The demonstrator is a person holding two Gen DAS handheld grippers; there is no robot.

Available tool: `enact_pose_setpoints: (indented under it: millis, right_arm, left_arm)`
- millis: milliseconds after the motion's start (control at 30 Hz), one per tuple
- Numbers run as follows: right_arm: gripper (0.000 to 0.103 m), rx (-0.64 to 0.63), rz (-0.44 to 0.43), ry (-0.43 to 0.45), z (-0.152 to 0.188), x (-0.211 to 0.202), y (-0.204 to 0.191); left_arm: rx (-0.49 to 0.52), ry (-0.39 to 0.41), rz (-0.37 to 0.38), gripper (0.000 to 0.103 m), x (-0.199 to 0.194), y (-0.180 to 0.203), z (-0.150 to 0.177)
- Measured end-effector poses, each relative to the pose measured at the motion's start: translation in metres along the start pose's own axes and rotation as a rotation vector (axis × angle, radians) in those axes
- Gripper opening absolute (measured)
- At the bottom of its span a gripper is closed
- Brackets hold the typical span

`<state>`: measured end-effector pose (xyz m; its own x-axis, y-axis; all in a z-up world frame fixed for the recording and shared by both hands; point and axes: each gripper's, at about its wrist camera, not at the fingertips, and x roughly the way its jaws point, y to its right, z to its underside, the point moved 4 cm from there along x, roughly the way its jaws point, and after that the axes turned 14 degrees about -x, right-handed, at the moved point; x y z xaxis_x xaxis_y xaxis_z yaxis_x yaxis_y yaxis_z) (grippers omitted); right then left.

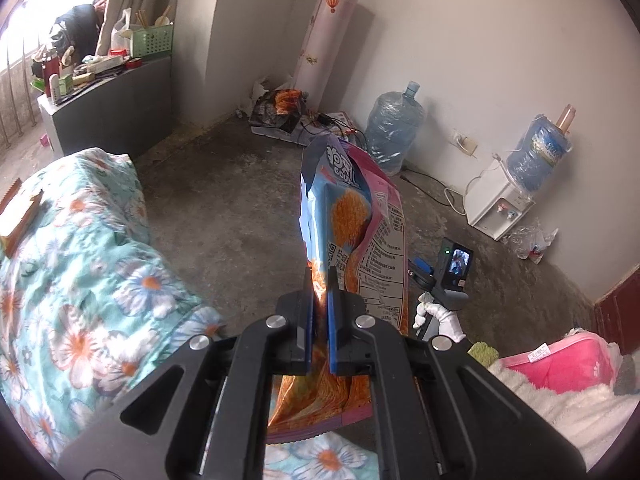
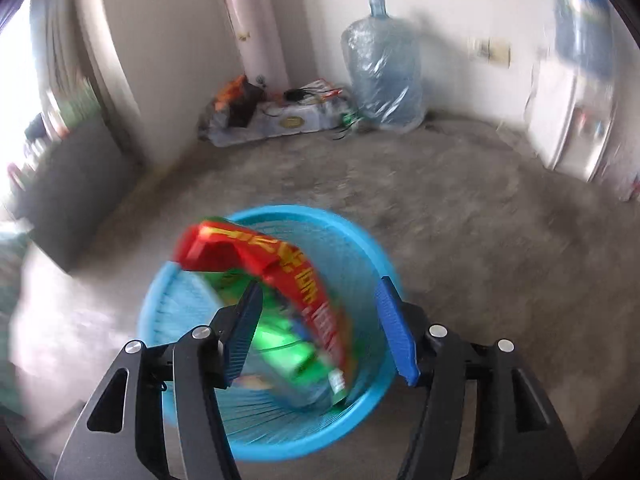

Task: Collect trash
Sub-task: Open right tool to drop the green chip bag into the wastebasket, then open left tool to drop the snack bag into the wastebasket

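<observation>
Blue basket sits low in the middle of the frame. The right gripper is spread wide, the red wrapper loose between its fingers. Let it fall straight in. The left gripper pinches a chip bag; hold on.

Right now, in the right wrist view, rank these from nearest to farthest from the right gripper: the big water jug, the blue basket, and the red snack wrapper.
1. Red snack wrapper: between the open fingers of the right gripper, over the basket.
2. Blue basket: directly below, on the floor.
3. Water jug: far across the floor, against the back wall.
</observation>
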<state>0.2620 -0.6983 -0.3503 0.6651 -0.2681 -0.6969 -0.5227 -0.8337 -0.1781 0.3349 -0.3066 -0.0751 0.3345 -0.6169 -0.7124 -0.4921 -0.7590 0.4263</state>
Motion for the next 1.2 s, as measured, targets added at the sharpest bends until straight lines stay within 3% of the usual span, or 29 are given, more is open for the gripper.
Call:
enact_pose_setpoints:
  millis: [67, 167, 267, 300, 333, 433, 600, 733, 800, 933, 1100, 1200]
  right_arm:
    - [0.06, 0.104, -0.205, 0.023, -0.002, -0.013, 0.006]
    - [0.06, 0.261, -0.367, 0.115, -0.01, -0.033, 0.027]
    - [0.06, 0.402, -0.305, 0.167, -0.018, -0.037, 0.053]
    - [0.059, 0.423, -0.249, 0.143, -0.019, -0.031, 0.056]
    - [0.051, 0.444, -0.19, 0.112, -0.019, -0.021, 0.06]
    - [0.038, 0.494, -0.14, 0.0, -0.017, 0.017, 0.062]
    - [0.029, 0.323, -0.138, -0.254, 0.008, 0.082, 0.014]
    - [0.029, 0.315, -0.105, -0.327, 0.028, 0.109, -0.001]
    - [0.029, 0.327, -0.041, -0.34, 0.033, 0.113, 0.002]
    - [0.027, 0.322, -0.003, -0.356, 0.029, 0.11, 0.005]
    - [0.037, 0.367, -0.071, -0.231, 0.017, 0.082, 0.021]
    - [0.04, 0.359, -0.086, -0.216, 0.015, 0.07, 0.029]
  left_arm:
    - [0.004, -0.009, 0.013, 0.004, 0.003, 0.005, 0.001]
    - [0.022, -0.011, 0.017, 0.004, 0.003, 0.014, 0.003]
    - [0.033, -0.006, 0.014, 0.004, -0.001, 0.019, 0.005]
    - [0.034, -0.005, 0.011, 0.004, -0.002, 0.02, 0.006]
    - [0.034, -0.005, 0.011, 0.004, -0.002, 0.021, 0.006]
    - [0.044, -0.002, 0.005, 0.004, -0.006, 0.021, 0.008]
    - [0.043, 0.006, -0.007, 0.004, -0.01, 0.016, 0.008]
    - [0.037, 0.001, -0.017, 0.004, -0.009, 0.011, 0.007]
    - [0.035, -0.004, -0.019, 0.004, -0.007, 0.009, 0.007]
    - [0.036, -0.017, -0.01, 0.004, -0.002, 0.011, 0.004]
    - [0.056, -0.073, 0.024, 0.004, 0.02, 0.025, -0.005]
    - [0.094, -0.109, 0.035, 0.004, 0.04, 0.041, -0.014]
